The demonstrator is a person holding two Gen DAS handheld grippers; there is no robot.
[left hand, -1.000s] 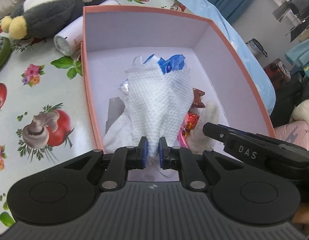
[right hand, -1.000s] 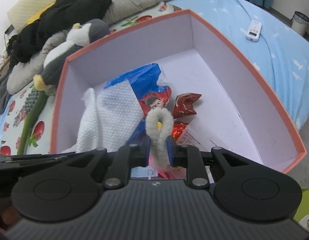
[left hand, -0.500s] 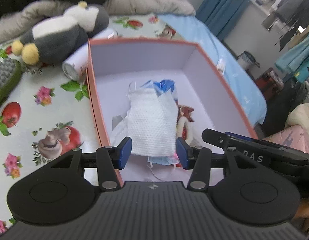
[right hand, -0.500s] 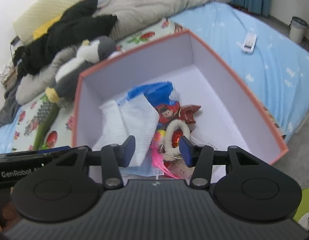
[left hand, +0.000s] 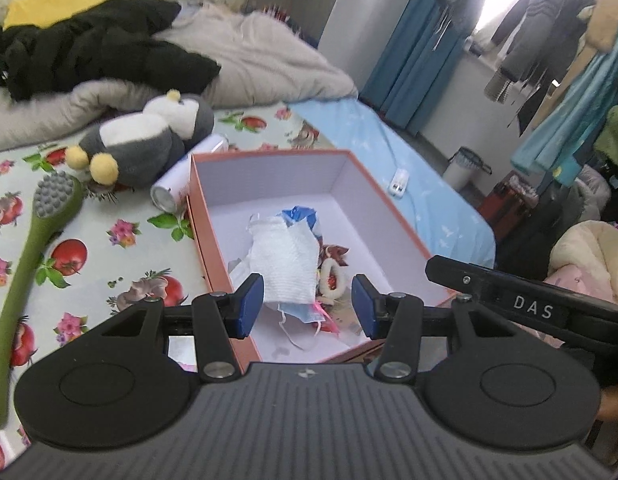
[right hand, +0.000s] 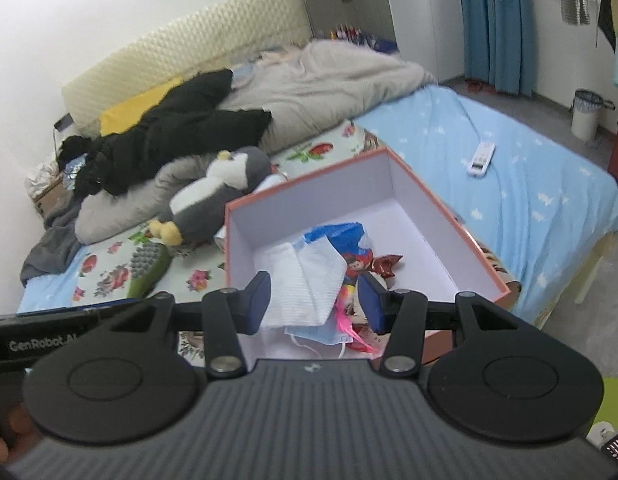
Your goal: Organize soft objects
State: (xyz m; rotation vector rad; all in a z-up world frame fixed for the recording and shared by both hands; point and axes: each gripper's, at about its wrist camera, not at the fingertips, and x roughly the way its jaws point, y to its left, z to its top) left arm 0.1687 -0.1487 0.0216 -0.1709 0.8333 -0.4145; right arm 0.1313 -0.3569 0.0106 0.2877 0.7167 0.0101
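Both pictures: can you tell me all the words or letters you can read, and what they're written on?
"DAS": white letters on the black side of the right hand-held gripper, seen from the left wrist.
"GenRobot.AI": white print on the black side of the left hand-held gripper, seen from the right wrist; the last letters are blurred.
White can beside the box: red print, too small to read.
Snack wrappers in the box: print unreadable.

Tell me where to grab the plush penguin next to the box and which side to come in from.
Grip the plush penguin across its grey-and-white belly, coming down from above. It lies on its side on the fruit-print cloth, so the rounded body faces up and should squash between the pads. Avoid the box side: a can lies wedged there. The yellow feet are probably too small for a sure hold.
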